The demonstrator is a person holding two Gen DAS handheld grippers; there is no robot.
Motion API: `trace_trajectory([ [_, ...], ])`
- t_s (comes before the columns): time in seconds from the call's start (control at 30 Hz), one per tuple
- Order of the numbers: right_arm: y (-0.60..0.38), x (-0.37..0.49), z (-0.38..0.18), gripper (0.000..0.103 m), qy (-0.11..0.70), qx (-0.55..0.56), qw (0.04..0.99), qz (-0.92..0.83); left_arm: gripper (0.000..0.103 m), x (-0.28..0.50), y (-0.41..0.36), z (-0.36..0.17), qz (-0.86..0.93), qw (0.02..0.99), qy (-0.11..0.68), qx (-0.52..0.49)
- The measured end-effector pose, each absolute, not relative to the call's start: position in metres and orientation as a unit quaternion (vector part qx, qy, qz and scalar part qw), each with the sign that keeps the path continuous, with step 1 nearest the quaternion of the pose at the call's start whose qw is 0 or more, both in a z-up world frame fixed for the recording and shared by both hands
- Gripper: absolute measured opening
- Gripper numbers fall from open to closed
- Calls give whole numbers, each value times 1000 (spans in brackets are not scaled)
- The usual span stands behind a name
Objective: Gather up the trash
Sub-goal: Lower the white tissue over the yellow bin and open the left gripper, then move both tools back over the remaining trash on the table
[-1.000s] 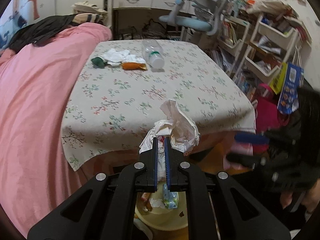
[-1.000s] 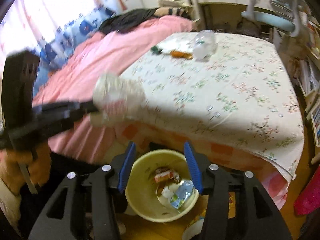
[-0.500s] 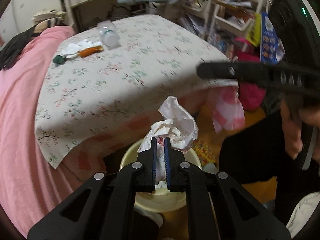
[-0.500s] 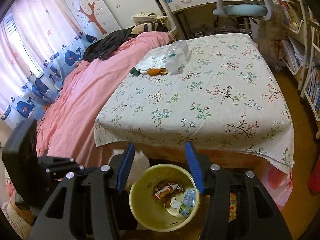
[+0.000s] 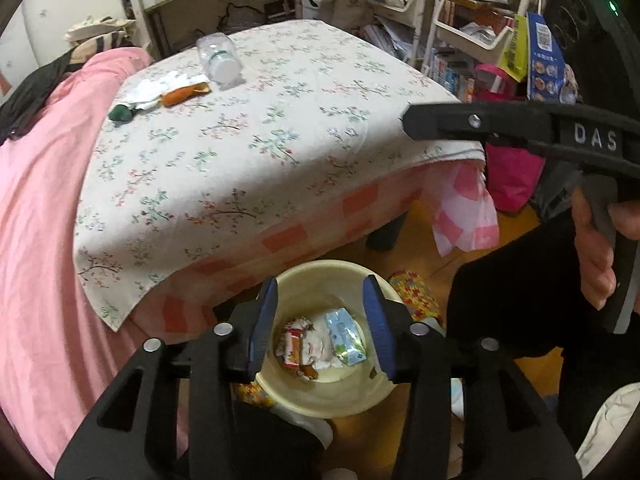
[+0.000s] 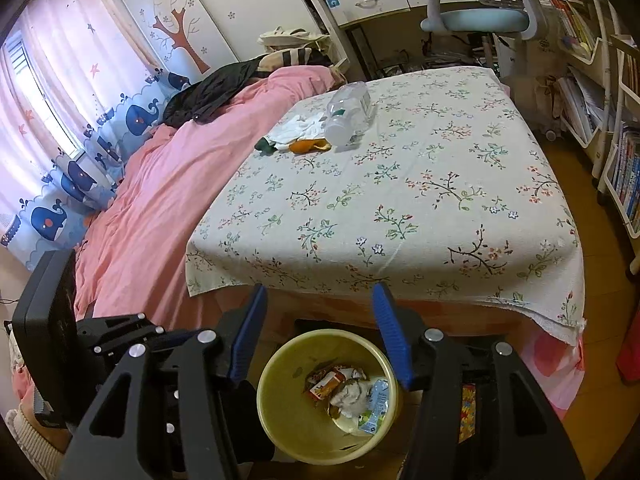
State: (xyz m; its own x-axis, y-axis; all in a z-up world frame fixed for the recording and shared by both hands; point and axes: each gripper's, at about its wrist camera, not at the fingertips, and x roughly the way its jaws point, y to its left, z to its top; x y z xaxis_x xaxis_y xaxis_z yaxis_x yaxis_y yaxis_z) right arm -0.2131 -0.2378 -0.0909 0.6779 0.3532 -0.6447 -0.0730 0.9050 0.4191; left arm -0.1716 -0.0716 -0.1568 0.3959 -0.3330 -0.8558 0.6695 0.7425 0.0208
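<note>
Left wrist view: the left gripper [image 5: 320,320] is hanging over the yellow bin [image 5: 332,396] with its blue fingers [image 5: 264,320] spread apart and holding nothing. Inside the bin a crumpled tissue [image 5: 316,350], a red snack wrapper [image 5: 294,344] and a light blue packet [image 5: 346,336] are lying together at the bottom. The bin is standing on the floor just beside the near edge of the table [image 5: 280,168], which is wearing a flowered cloth. At the far left of the table a clear plastic bottle [image 5: 218,62] is lying on its side, with an orange peel [image 5: 182,94], a white tissue [image 5: 154,86] and a small green scrap [image 5: 121,114] near it. At the right a hand [image 5: 600,252] is gripping the other tool's handle.

The right gripper [image 6: 320,332] is also hovering above the bin [image 6: 288,412], its fingers wide apart and empty. The bottle [image 6: 348,114] and peel [image 6: 310,146] are sitting at the far side of the table.
</note>
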Motion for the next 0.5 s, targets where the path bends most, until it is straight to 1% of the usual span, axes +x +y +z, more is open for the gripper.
trace_trajectory([
  [0.13, -237, -214, -91, 54, 384, 182, 898, 119, 54, -163, -63, -151, -276, 836, 442, 173],
  [0.5, -233, -213, -93, 54, 386, 174, 898, 121, 57, -132, -23, -134, -186, 882, 425, 85],
])
